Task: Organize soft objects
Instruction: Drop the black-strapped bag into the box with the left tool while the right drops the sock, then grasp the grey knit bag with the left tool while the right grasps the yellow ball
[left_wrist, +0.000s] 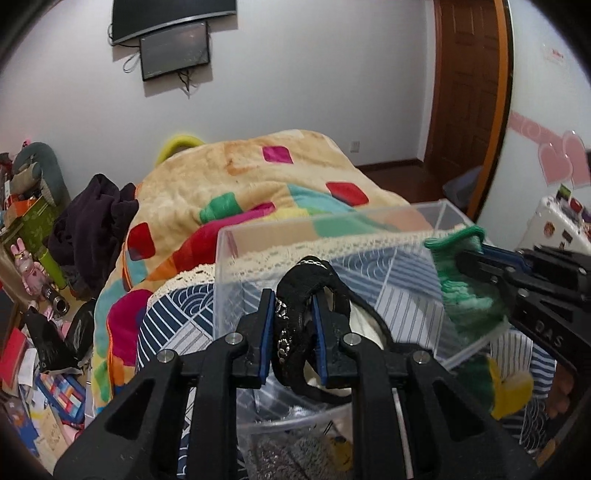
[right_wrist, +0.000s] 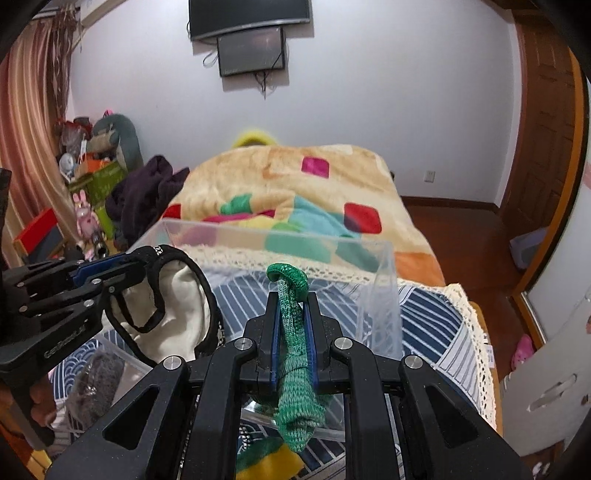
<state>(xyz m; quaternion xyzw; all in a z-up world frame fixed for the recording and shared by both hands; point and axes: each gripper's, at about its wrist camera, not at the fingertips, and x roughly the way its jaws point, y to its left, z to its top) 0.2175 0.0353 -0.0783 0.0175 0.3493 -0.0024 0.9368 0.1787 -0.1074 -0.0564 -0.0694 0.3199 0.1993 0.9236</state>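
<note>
My left gripper (left_wrist: 293, 301) is shut on the black trim of a cream and black garment (left_wrist: 295, 295), held over a clear plastic box (left_wrist: 332, 225). It also shows in the right wrist view (right_wrist: 129, 264), where the garment (right_wrist: 177, 314) hangs from it. My right gripper (right_wrist: 291, 297) is shut on a green knitted sock (right_wrist: 295, 343) that hangs down between the fingers above the same box (right_wrist: 384, 280). In the left wrist view the right gripper (left_wrist: 469, 258) holds the sock (left_wrist: 465, 284) at the box's right side.
The box sits on a blue and white patterned cloth (right_wrist: 424, 314) with a lace edge on a bed. A colourful blanket (left_wrist: 240, 177) lies behind it. A second clear container (right_wrist: 107, 369) with a grey fuzzy item is at lower left. Clutter fills the floor at left (left_wrist: 33, 258).
</note>
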